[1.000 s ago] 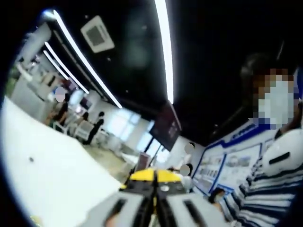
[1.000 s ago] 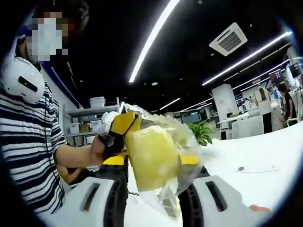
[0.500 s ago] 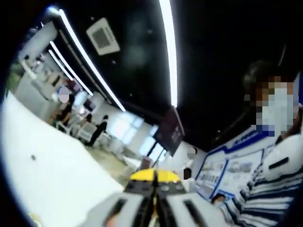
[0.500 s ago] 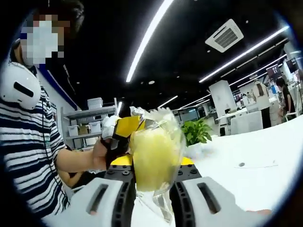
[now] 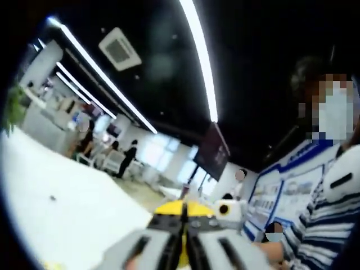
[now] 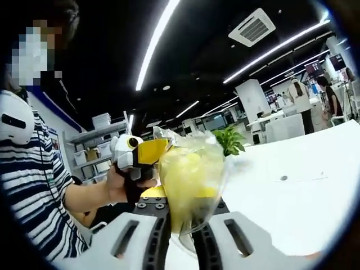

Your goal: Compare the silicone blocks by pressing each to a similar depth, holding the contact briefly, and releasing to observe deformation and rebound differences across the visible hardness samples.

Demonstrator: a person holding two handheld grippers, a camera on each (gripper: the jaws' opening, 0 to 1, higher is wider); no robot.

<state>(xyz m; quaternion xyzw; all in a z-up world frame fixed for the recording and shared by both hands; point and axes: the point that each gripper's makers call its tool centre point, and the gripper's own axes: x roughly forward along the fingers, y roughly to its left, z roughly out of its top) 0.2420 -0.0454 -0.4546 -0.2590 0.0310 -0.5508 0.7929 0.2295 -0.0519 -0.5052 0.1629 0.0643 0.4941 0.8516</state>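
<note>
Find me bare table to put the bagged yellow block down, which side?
Bare white table runs out past the right gripper, from the potted plant to the far desks, with just a small dark speck. The side by the striped sleeve is crowded: the left gripper sits against the bagged yellow block.

Your right gripper clamps the bagged silicone block above the white table, with your left gripper just beside it on the left, a potted plant behind it, and you stand at far left.
</note>
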